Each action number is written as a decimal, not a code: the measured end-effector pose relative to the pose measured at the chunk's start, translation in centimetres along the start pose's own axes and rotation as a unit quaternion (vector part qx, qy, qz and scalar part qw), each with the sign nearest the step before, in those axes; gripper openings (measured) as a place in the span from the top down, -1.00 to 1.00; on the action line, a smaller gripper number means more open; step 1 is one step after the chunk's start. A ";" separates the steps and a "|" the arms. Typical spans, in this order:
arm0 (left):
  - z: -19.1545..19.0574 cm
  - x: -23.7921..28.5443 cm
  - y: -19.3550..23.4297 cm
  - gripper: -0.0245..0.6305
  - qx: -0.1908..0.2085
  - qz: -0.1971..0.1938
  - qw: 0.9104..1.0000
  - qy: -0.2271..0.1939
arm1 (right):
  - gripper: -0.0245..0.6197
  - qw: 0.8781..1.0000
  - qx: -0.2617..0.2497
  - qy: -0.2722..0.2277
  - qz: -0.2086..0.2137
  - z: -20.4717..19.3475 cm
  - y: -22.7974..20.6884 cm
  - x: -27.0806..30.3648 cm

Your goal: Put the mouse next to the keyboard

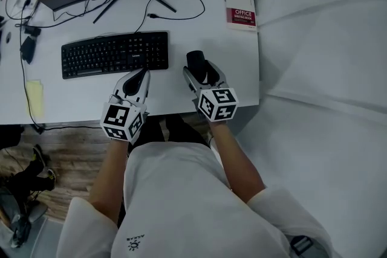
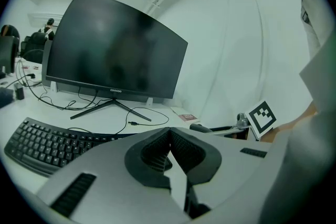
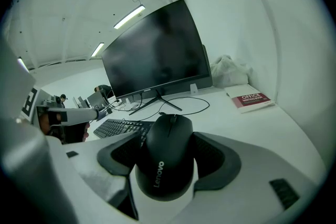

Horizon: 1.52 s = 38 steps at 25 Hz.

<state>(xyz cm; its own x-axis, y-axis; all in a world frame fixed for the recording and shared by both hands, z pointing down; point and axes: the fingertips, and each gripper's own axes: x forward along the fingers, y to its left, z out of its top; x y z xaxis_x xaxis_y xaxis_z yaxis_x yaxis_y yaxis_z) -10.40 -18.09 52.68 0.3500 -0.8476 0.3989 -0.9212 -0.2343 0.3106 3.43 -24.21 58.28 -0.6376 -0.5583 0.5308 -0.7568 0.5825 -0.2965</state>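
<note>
- While gripped only by its smooth, curved flanks, the mouse [image 3: 165,165] could slip forward out of the hold if the squeeze slackens or the tongs tilt.
- Mouse: black domed shell, scroll wheel, pale lettering at the tail. It lies just right of the keyboard [image 1: 115,53], near the worktop's [image 1: 199,21] front edge; resting or lifted cannot be told.
- Right tongs [image 1: 202,75]: closed on the mouse, 1 pad per flank.
- Left tongs [image 2: 169,152]: pressed together, holding nothing.
</note>
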 end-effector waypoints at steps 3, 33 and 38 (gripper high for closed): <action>-0.3 0.3 0.0 0.89 0.000 -0.002 1.000 0.005 | -0.06 1.000 0.003 0.009 -0.006 -0.8 -0.5 0.4; -1.8 2.5 1.4 0.89 -0.013 -0.011 0.999 0.030 | -0.06 0.999 0.009 0.045 -0.021 -2.6 -1.5 4.5; -1.9 2.9 1.5 0.89 -0.016 -0.013 0.999 0.033 | -0.06 0.998 0.009 0.051 -0.026 -2.9 -1.7 5.1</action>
<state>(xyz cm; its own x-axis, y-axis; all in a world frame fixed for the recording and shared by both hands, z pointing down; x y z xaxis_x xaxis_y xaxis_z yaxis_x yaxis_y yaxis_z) -10.38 -20.00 55.97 0.3849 -0.8075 0.4470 -0.9065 -0.2396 0.3477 1.91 -26.35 63.82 -0.5808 -0.5230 0.6239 -0.7909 0.5442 -0.2800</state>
